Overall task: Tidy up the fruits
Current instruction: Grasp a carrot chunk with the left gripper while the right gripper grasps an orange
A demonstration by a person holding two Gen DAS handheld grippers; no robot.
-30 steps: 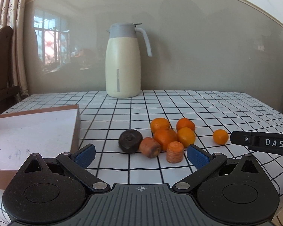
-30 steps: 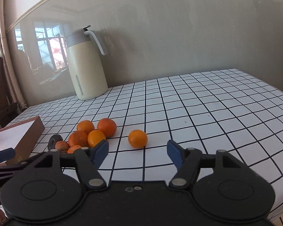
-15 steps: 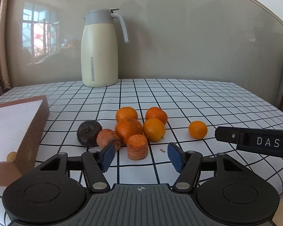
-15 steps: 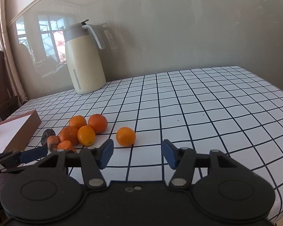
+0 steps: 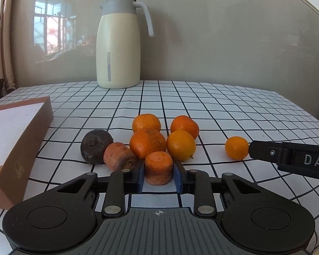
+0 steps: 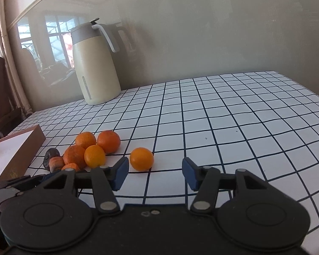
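Note:
My left gripper (image 5: 158, 175) is shut on an orange carrot chunk (image 5: 158, 167) that stands on the checked tablecloth. Behind it lie a second carrot piece (image 5: 119, 157), a dark round piece (image 5: 95, 145) and a cluster of several oranges (image 5: 147, 143). A lone small orange (image 5: 236, 147) lies to the right, beside a finger of my right gripper. In the right wrist view my right gripper (image 6: 155, 173) is open and empty, with that lone orange (image 6: 141, 159) just ahead of its left fingertip. The cluster (image 6: 94, 156) lies to the left.
A cream thermos jug (image 5: 118, 44) stands at the back of the table. A flat brown box with a white top (image 5: 14, 136) lies at the left. A wall runs behind the table. The tablecloth (image 6: 234, 127) spreads to the right.
My left gripper has moved forward and closed its jaws on the carrot chunk. My right gripper has edged closer to the lone orange and stays open.

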